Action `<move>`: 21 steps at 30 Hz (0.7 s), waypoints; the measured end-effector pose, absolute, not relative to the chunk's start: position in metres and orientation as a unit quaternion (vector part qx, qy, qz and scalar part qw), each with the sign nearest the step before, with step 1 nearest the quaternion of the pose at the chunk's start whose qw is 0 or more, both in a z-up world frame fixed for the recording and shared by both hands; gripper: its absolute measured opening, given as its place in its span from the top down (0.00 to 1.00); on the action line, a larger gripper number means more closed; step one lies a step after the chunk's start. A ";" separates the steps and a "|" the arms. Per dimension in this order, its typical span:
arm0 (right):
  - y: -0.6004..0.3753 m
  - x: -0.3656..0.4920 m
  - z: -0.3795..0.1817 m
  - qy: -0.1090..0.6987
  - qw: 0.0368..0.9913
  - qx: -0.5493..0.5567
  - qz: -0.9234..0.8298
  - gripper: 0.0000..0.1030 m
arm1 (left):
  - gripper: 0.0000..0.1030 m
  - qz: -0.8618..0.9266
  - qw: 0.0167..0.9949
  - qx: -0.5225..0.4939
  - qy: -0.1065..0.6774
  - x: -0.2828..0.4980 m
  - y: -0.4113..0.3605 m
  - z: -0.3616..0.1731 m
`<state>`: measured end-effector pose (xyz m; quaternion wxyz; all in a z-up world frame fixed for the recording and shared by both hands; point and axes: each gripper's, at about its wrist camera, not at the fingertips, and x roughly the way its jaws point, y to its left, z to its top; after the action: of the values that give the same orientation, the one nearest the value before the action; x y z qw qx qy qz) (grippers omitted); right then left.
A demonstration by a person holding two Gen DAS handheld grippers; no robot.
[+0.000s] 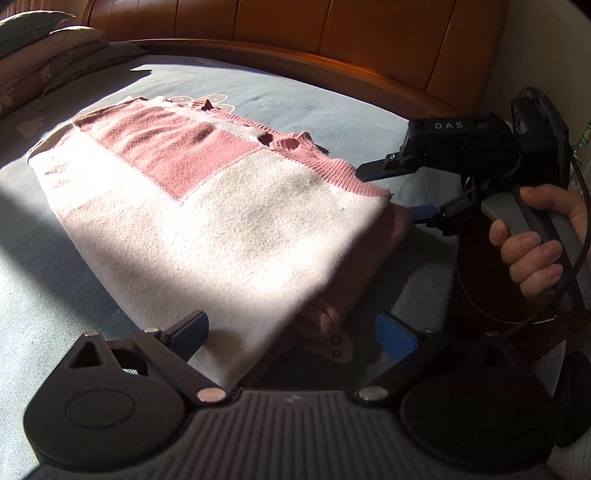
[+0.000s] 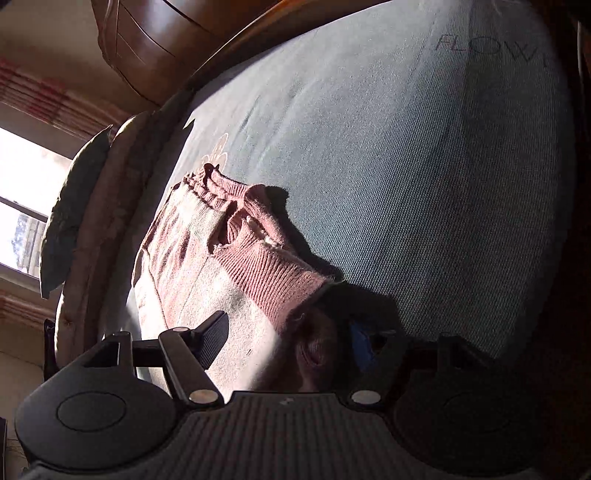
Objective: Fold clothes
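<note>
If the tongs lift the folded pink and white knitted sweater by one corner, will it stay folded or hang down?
The folded pink and white knitted sweater will probably sag and unfold: its soft layers already droop at the near edge. It looks thick, so perhaps rather heavy for cloth. The fuzzy knit should not slip easily on the blue bed sheet.

Blue-grey bed (image 1: 303, 99), folded pink-and-white sweater (image 1: 207, 206) on it, pillows (image 1: 40, 55) stacked

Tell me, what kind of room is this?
Most likely a bedroom: a sweater lies on a bed covered with a blue sheet, pillows are stacked at one end, and a wooden headboard runs behind.
</note>
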<state>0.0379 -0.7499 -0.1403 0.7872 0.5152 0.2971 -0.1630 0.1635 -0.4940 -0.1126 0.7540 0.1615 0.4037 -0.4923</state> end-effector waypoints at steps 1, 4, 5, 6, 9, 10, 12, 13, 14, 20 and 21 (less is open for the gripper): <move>-0.752 0.040 -0.140 0.305 0.784 0.515 -0.167 0.67 | 0.06 -0.494 0.751 0.165 0.406 0.162 -0.495 -0.113; -0.757 0.044 -0.134 0.320 0.782 0.507 -0.171 0.77 | 0.06 -0.498 0.743 0.177 0.411 0.158 -0.499 -0.114; -0.757 0.045 -0.129 0.321 0.788 0.499 -0.166 0.78 | 0.06 -0.503 0.739 0.177 0.413 0.157 -0.500 -0.113; -0.756 0.048 -0.122 0.326 0.798 0.481 -0.162 0.79 | 0.06 -0.509 0.733 0.177 0.415 0.155 -0.502 -0.112; -0.755 0.059 -0.109 0.349 0.815 0.433 -0.159 0.81 | 0.06 -0.517 0.721 0.182 0.425 0.150 -0.510 -0.117; -0.755 0.062 -0.108 0.360 0.819 0.416 -0.164 0.82 | 0.06 -0.516 0.720 0.186 0.425 0.148 -0.512 -0.120; -0.754 0.066 -0.112 0.377 0.816 0.404 -0.169 0.82 | 0.06 -0.513 0.721 0.189 0.426 0.148 -0.513 -0.122; -0.753 0.067 -0.113 0.387 0.814 0.397 -0.172 0.81 | 0.06 -0.512 0.721 0.190 0.426 0.148 -0.514 -0.122; -0.752 0.068 -0.114 0.395 0.813 0.389 -0.176 0.79 | 0.06 -0.512 0.722 0.187 0.426 0.148 -0.513 -0.120; -0.719 0.076 -0.066 0.396 0.856 0.261 -0.204 0.64 | 0.06 -0.469 0.782 0.199 0.359 0.147 -0.488 -0.096; -0.709 0.081 -0.062 0.397 0.864 0.241 -0.193 0.60 | 0.05 -0.457 0.791 0.202 0.354 0.146 -0.484 -0.096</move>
<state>0.0811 -0.7090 -0.0619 0.8644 0.2405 0.3973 -0.1925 0.1464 -0.4844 -0.0961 0.7907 0.2020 0.3536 -0.4570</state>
